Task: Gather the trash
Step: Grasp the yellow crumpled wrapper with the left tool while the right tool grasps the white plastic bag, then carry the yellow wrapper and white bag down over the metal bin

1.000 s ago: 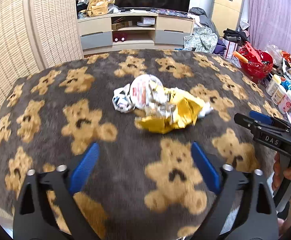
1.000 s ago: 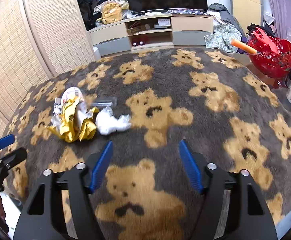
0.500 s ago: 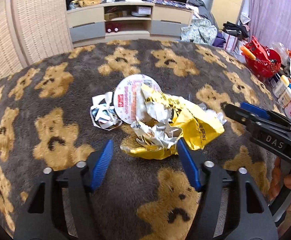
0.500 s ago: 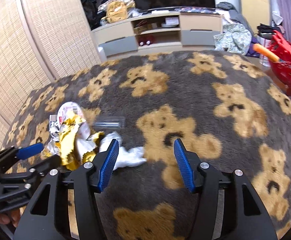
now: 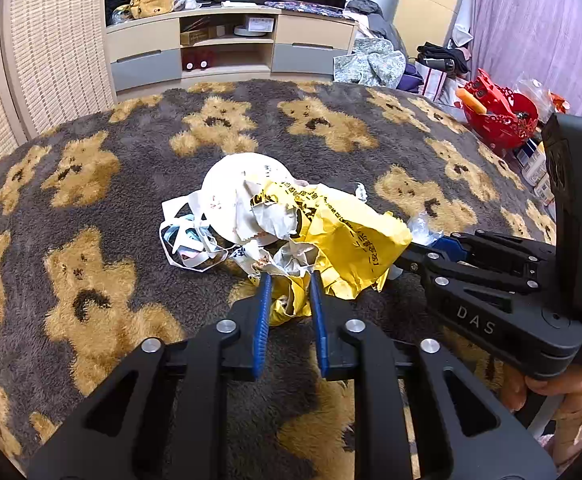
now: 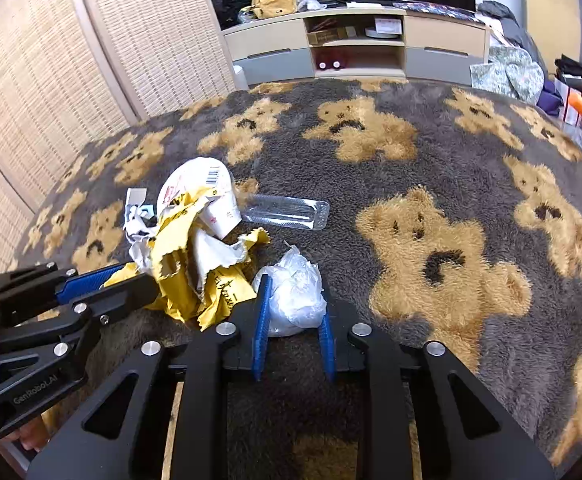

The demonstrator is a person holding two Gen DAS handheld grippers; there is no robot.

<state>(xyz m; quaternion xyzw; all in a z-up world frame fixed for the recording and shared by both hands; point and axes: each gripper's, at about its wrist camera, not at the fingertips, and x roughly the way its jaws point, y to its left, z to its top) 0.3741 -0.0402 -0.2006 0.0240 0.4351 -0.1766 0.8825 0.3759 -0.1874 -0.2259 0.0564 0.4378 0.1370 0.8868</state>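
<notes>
A heap of trash lies on the bear-patterned blanket (image 5: pixel 91 208): a crumpled yellow wrapper (image 5: pixel 343 240), a round white lid (image 5: pixel 227 188) and white paper scraps (image 5: pixel 187 236). My left gripper (image 5: pixel 289 280) is shut on the near edge of the yellow wrapper. In the right wrist view my right gripper (image 6: pixel 293 292) is closed around a crumpled white plastic wad (image 6: pixel 295 300) next to the yellow wrapper (image 6: pixel 195 272). A clear plastic blister pack (image 6: pixel 287 212) lies just beyond the wad.
A low TV cabinet (image 5: pixel 227 48) stands beyond the blanket's far edge. A wicker screen (image 6: pixel 91 60) is at the left. A red basket (image 5: pixel 499 116) and bottles sit at the right edge. Clothes are piled by the cabinet (image 5: pixel 375 60).
Both grippers moved forward onto the trash heap and closed: the left on the yellow wrapper, the right on the white plastic wad. Both were open before.
</notes>
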